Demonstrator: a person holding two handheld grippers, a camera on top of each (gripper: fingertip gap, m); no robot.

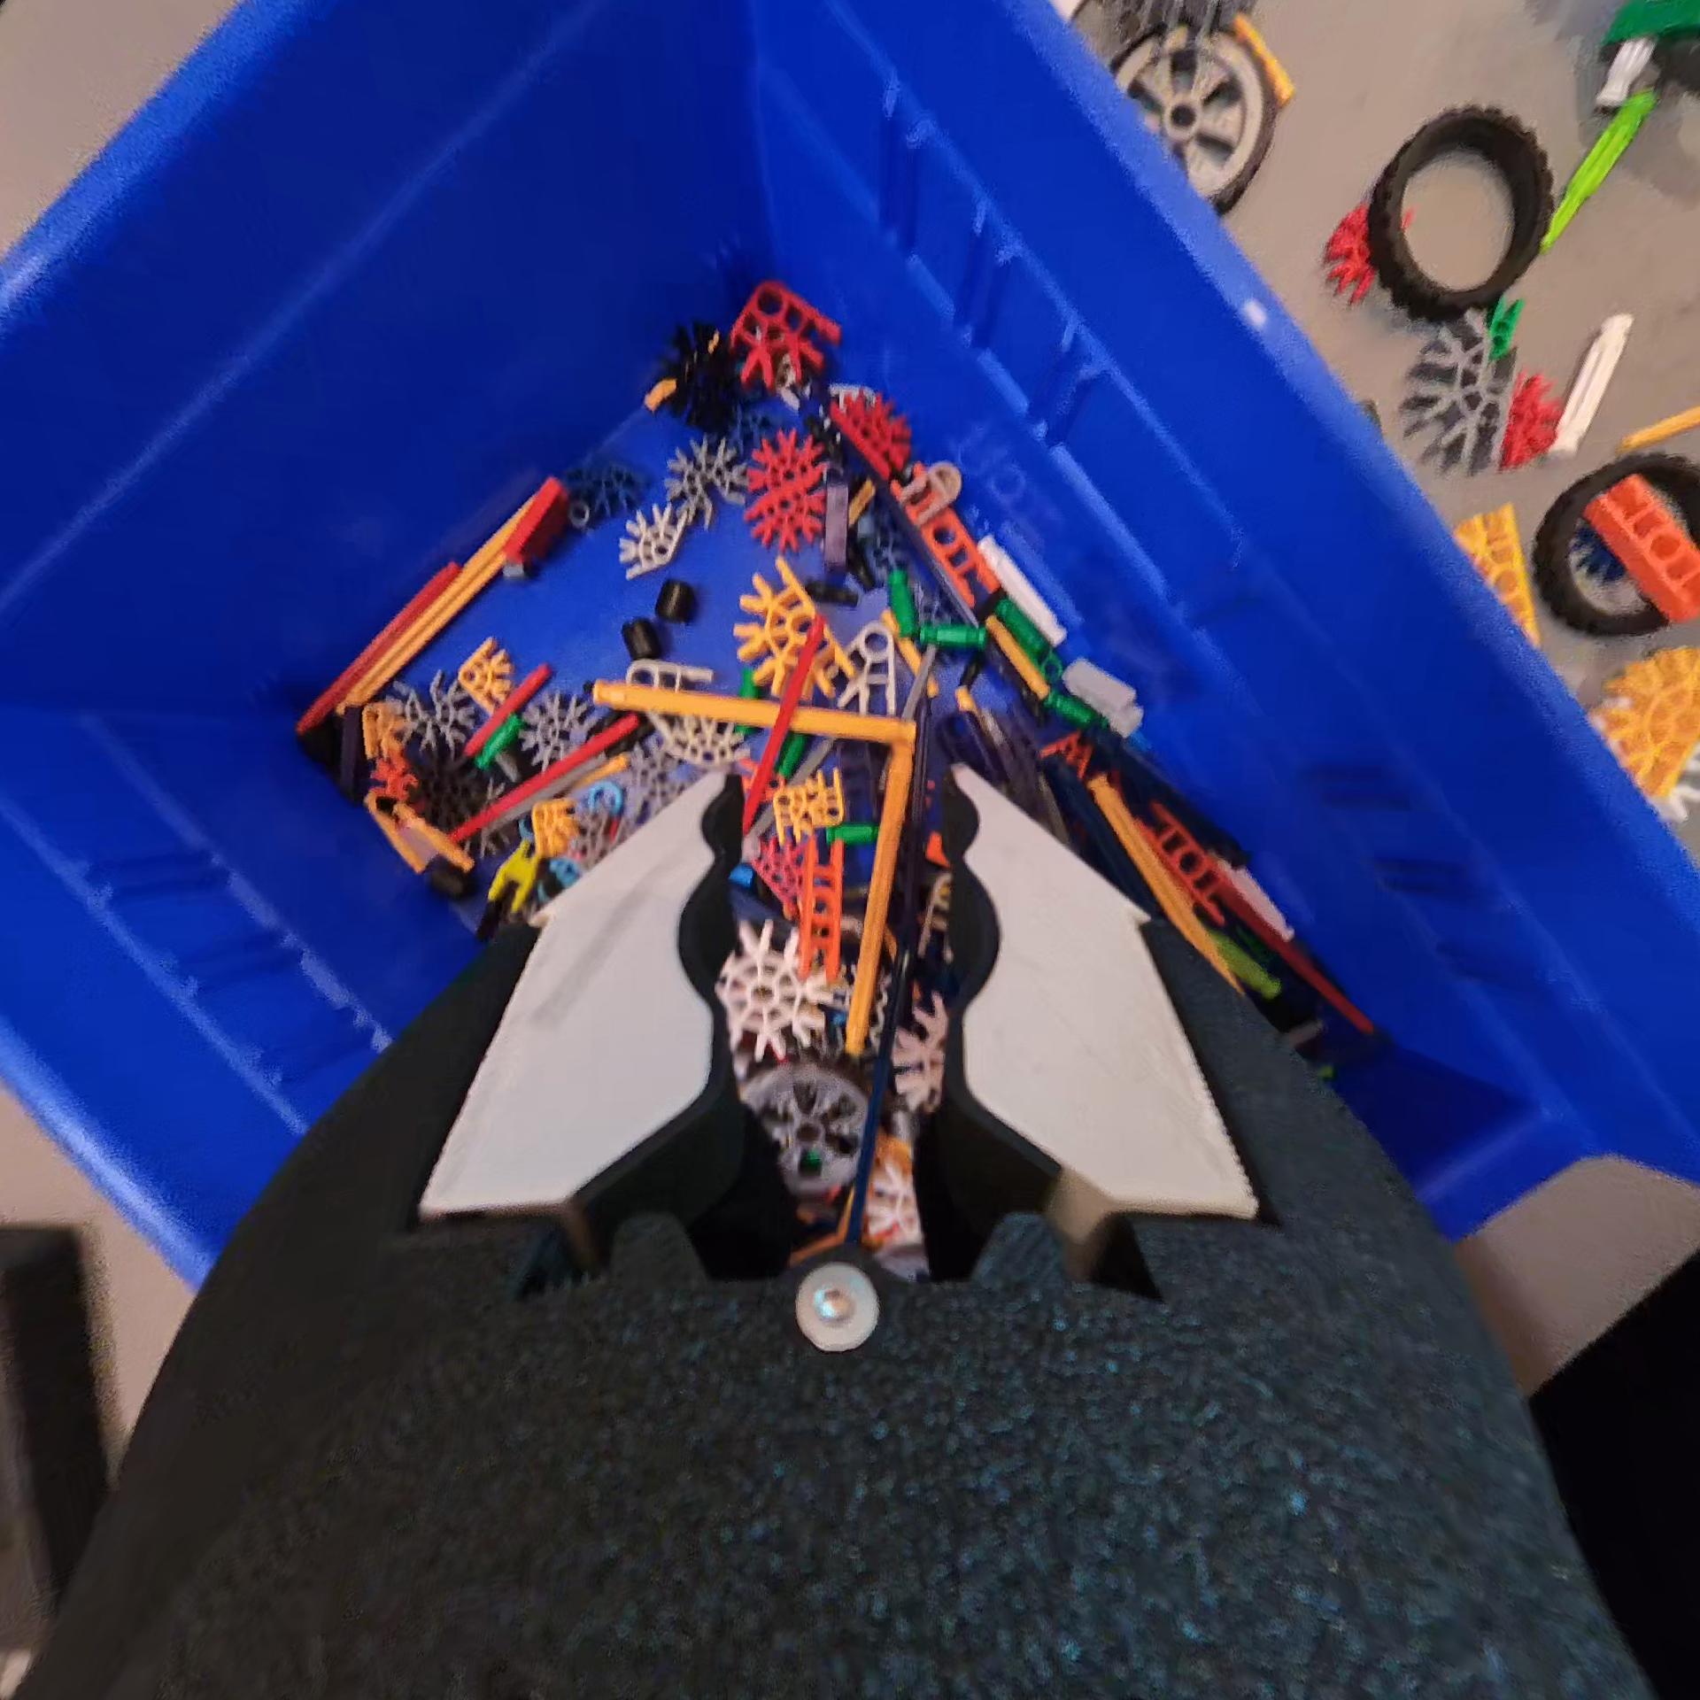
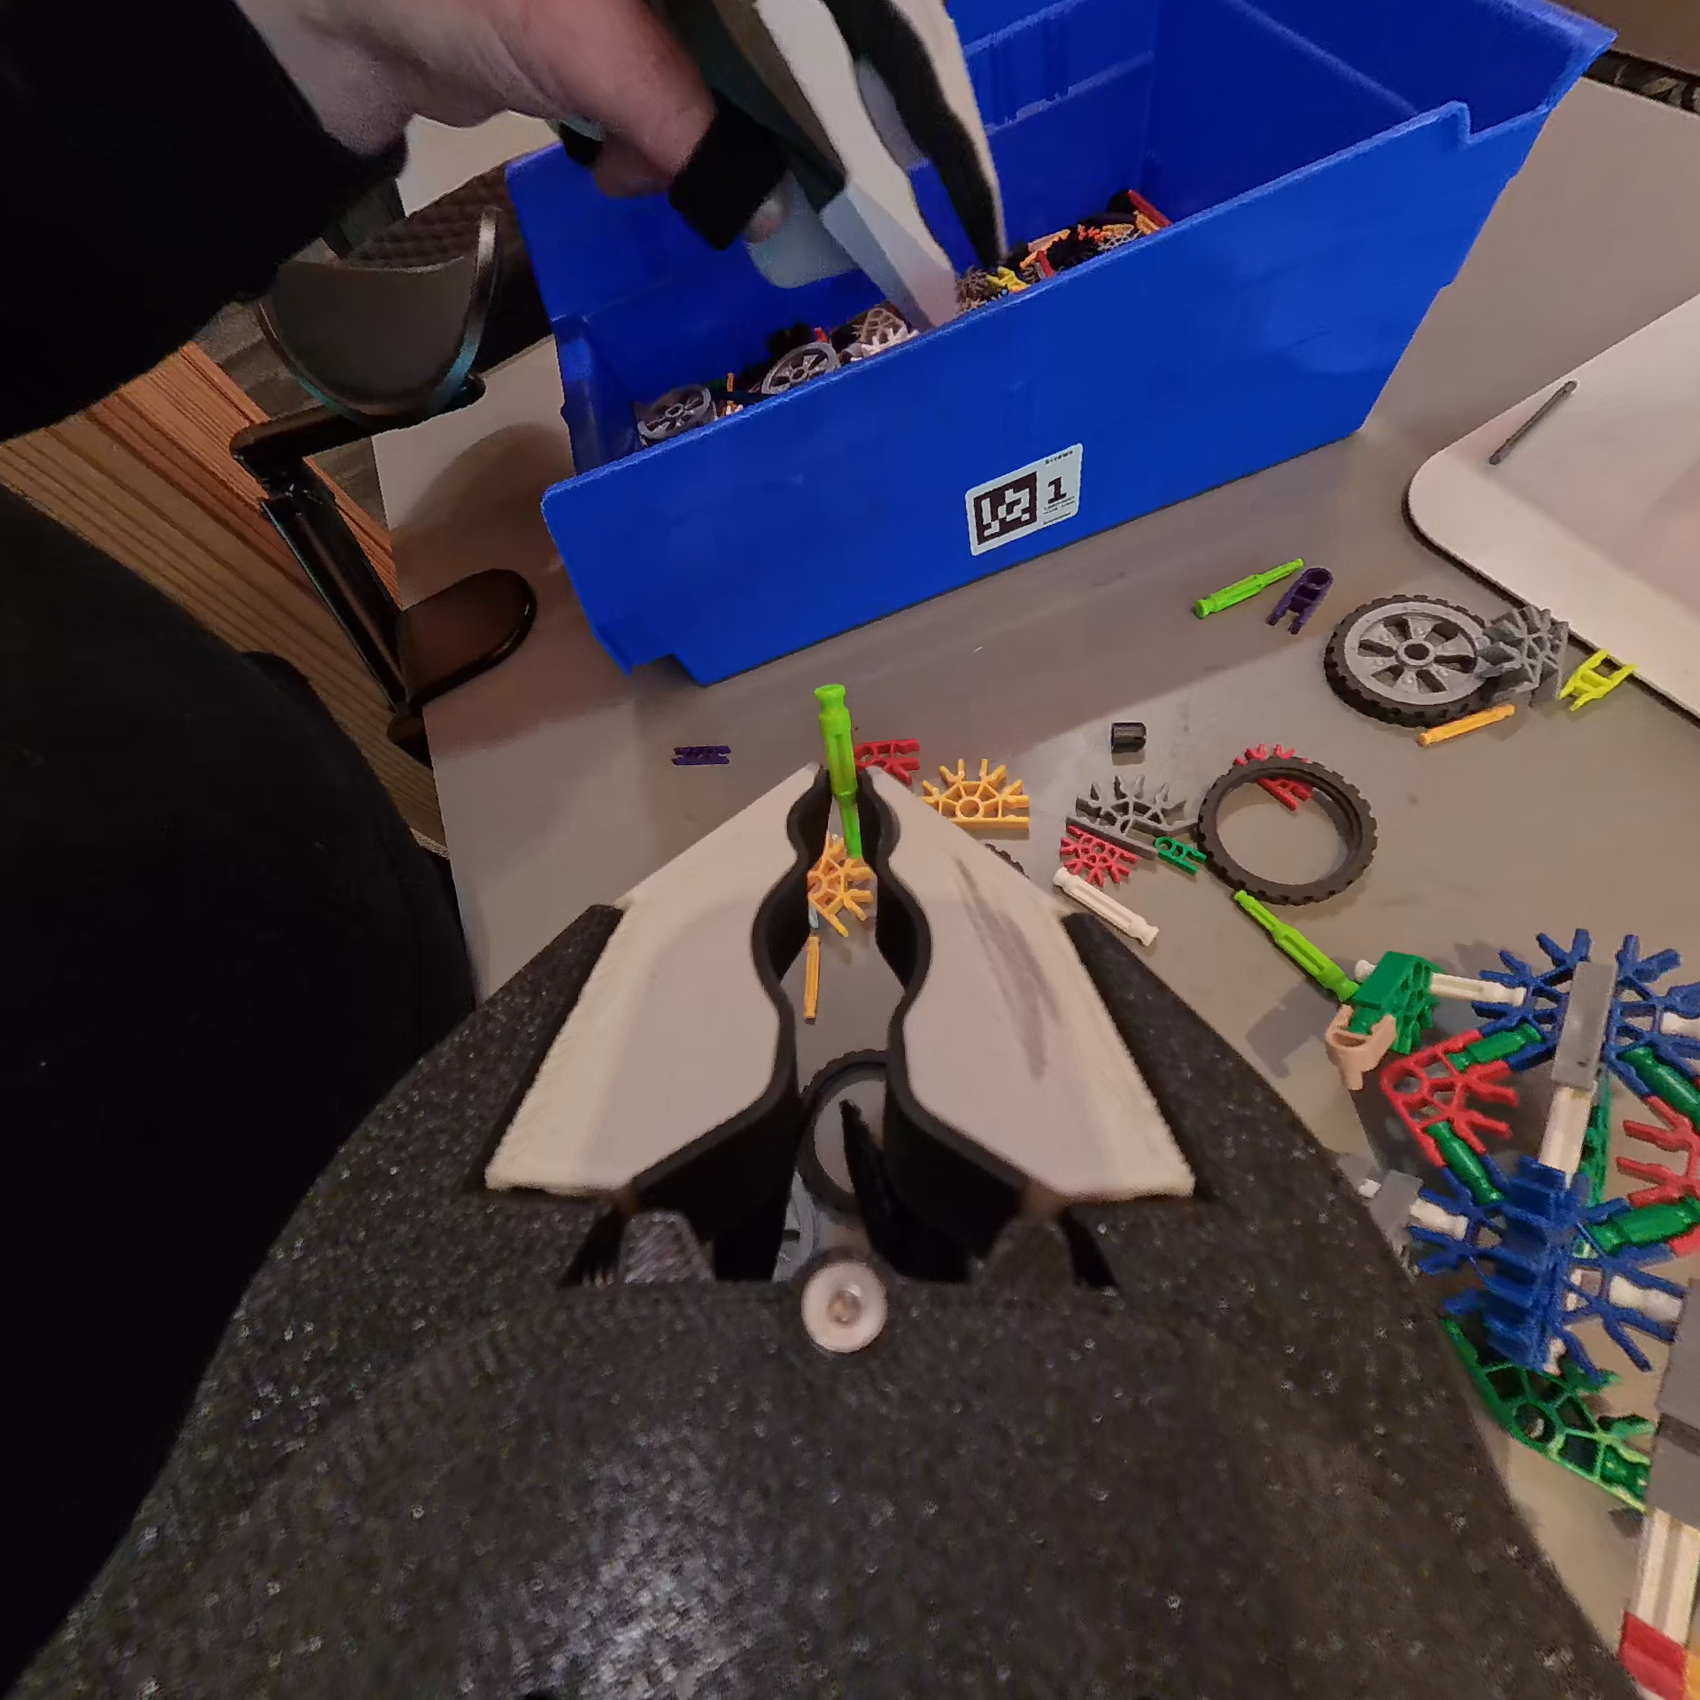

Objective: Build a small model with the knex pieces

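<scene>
Left gripper [image 1: 842, 791]: fingers spread wide and empty, poised over the blue bin [image 1: 276, 322] and pointing down into it. Directly beyond the tips lies a jumble of rods and snowflake connectors; an orange rod [image 1: 881, 883] runs lengthwise between the fingers, roughly parallel to them, and a white connector [image 1: 768, 989] and a grey wheel [image 1: 809, 1108] sit nearer the palm. Contact with any piece cannot be told.

Right gripper [image 2: 844, 782]: fingers narrowed on a lime-green rod [image 2: 835, 736], which is pinched near its lower end and projects upright beyond the tips, its long axis in line with the fingers. Below, on the counter [image 2: 1058, 644], a yellow connector [image 2: 837, 888] lies between the fingers. To the right lie a black tyre [image 2: 1288, 828] and, nearer the palm, a blue, red and green assembly [image 2: 1545, 1150]. The bin stands ahead, well apart from this gripper.

A white sticker [image 2: 1023, 499] with a black square code marks the bin's near wall.
</scene>
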